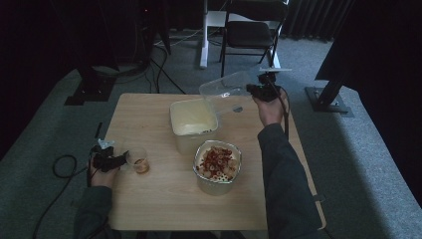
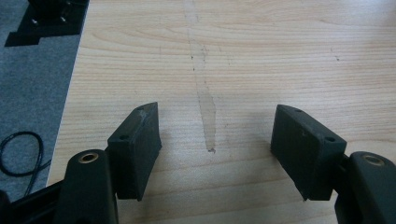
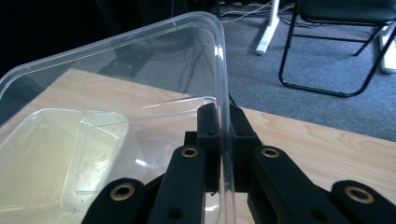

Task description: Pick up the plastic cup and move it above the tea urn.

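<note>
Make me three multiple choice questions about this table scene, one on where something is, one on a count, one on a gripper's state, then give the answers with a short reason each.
1. Where is the small glass?
A. near the table's left edge, by the left gripper
B. inside the white tub
C. on the chair

2. How many open containers stand on the table, not counting the small glass?
A. none
B. two
C. five

3. What is the right gripper doing?
A. lying open on the table
B. gripping the small glass
C. clamped on the rim of a clear tub held in the air

Answers:
1 A, the high view shows the glass beside the left gripper at the left edge.
2 B, the white tub and the bowl of cereal stand mid-table.
3 C, the right gripper view shows both jaws pinching the clear wall.
</note>
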{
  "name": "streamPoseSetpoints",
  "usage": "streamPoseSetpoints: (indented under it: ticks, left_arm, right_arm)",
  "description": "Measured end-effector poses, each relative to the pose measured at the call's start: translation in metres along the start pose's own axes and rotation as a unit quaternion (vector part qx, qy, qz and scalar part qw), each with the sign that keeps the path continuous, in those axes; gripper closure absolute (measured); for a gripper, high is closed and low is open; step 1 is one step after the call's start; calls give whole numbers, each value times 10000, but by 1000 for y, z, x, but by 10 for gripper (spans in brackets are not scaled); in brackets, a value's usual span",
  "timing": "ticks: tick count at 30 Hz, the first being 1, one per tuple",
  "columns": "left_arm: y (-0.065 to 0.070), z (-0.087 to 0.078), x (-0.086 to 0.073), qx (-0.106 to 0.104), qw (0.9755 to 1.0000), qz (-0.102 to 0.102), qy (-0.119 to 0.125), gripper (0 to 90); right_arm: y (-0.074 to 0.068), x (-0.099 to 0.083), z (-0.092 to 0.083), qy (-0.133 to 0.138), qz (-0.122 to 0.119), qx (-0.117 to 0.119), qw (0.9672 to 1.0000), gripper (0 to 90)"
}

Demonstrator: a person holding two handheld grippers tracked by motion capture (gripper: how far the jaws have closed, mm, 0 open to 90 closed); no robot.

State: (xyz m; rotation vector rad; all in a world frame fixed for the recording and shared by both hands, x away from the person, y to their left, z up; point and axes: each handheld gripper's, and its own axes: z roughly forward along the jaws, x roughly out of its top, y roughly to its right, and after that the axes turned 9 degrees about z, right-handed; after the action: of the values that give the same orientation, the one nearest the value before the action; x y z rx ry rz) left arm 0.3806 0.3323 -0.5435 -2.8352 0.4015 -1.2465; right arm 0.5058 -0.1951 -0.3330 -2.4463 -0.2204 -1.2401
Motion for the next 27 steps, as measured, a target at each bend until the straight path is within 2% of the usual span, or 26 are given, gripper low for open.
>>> streamPoseSetpoints:
  ticks: [13, 27]
  left_arm:
    - [0, 0, 0, -2, 10000, -14, 9, 334]
    - [0, 0, 0, 5, 10000, 3, 7, 333]
  right_arm:
    - [-36, 5, 14, -99, -283, 70, 9995, 869]
    - [-51, 6, 21, -126, -381, 87, 9992, 867]
